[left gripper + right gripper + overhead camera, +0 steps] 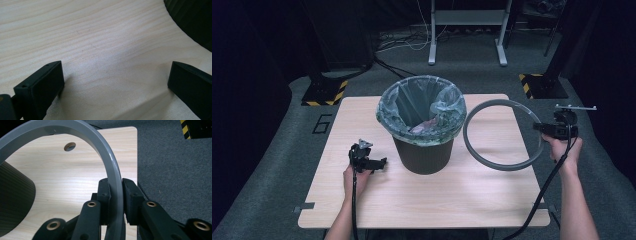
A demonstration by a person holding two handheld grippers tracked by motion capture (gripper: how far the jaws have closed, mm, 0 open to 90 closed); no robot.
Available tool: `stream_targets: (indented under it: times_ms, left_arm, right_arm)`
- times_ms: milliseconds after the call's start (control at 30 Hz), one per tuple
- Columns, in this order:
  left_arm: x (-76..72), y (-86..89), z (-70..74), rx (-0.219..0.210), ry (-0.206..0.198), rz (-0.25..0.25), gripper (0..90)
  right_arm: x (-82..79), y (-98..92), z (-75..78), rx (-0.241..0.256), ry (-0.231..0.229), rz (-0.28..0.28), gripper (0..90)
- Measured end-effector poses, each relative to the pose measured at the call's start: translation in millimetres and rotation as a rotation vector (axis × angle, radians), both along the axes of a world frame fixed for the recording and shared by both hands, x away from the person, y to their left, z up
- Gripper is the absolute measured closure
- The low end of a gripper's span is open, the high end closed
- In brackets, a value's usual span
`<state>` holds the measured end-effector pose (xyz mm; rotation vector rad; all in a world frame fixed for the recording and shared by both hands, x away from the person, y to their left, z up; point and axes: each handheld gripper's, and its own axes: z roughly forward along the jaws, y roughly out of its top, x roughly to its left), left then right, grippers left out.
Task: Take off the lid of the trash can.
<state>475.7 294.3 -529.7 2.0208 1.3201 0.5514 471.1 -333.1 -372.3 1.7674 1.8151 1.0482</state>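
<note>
Grey plastic hoop-shaped bin rim (503, 135) held off the wooden table (422, 200), pinched in right gripper (115, 195); left gripper (115, 82) wide open, empty. Likely next: lowering onto dark, bag-lined waste bin (422, 125).

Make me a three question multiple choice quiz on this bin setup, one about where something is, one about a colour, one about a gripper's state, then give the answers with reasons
1. Where is the grey ring?
A. Seated on the bin's rim
B. Held up to the right of the bin
C. Lying on the floor

2. What colour is the bag lining the bin?
A. Pale translucent green
B. Red
C. Yellow

3. How is the left gripper?
A. Shut on the ring
B. Shut on the bag
C. Open, holding nothing

Answers:
1 B, the right gripper clamps the ring beside the bin, over the table.
2 A, the liner folded over the rim looks pale green.
3 C, its jaws stand wide apart over bare wood in the left gripper view.
</note>
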Motion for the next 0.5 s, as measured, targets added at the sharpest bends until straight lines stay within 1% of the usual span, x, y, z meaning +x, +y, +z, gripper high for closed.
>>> stream_targets:
  times_ms: [500]
  left_arm:
    - [0.1,0.0,0.0,0.0,0.0,0.0,0.3]
  right_arm:
    - [1.8,0.4,-24.2,0.01,0.016,-0.012,77.2]
